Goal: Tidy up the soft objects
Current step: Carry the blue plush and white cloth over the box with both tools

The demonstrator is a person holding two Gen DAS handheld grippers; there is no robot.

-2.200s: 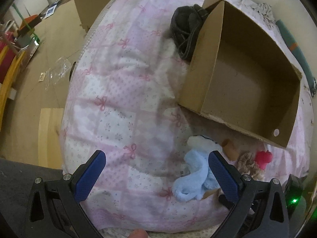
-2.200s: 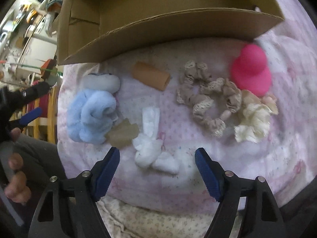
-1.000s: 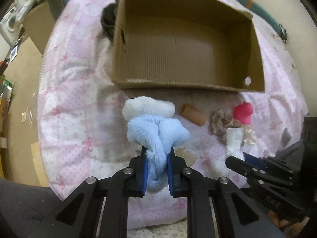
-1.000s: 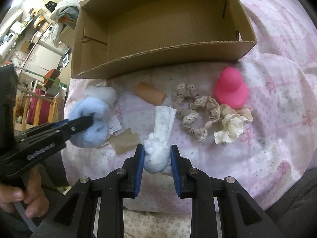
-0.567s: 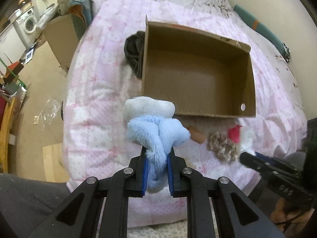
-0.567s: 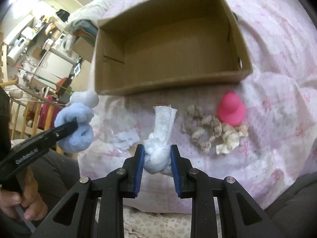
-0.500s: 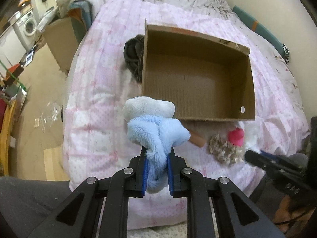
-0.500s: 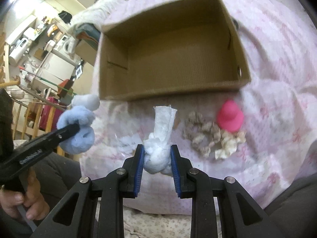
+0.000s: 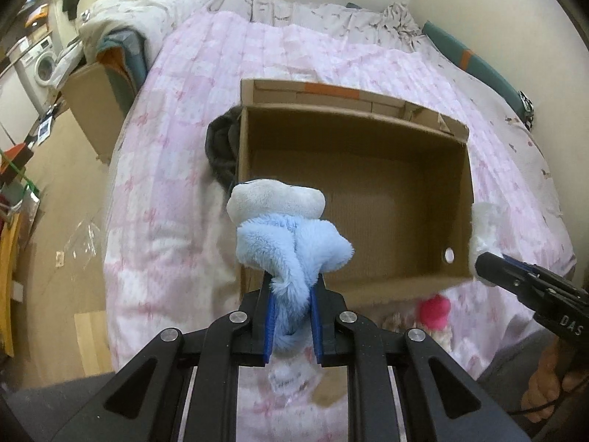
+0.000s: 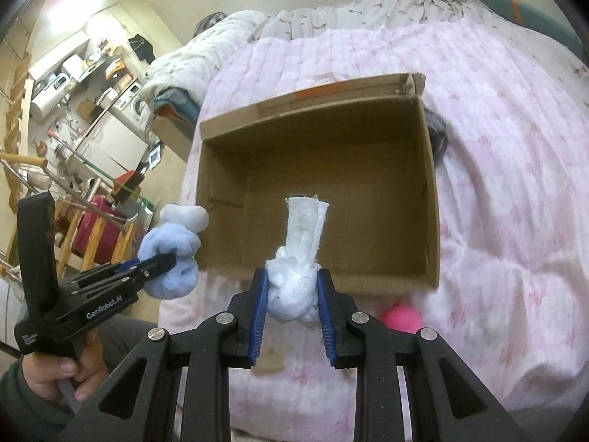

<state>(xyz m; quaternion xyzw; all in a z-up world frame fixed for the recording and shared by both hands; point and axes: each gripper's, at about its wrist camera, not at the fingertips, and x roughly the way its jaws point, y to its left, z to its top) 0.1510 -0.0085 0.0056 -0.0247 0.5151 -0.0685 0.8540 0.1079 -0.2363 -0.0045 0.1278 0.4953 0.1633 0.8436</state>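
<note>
Lifted off the bed since 2.2 s ago: both toys, then lying on the quilt, now airborne. Left tool [image 9: 291,305] clamped tight on blue plush [image 9: 291,235], held up just short of the box's near left corner. Right tool [image 10: 292,294] pinched shut on white cloth knot [image 10: 296,258], strip pointing up, over the near wall. Below and right of both tools, pink duck [image 10: 400,316] on the quilt [image 10: 497,184]. Straight ahead, open box [image 10: 430,184], floor bare. Beyond its far left side, dark bundle [image 9: 221,147].
</note>
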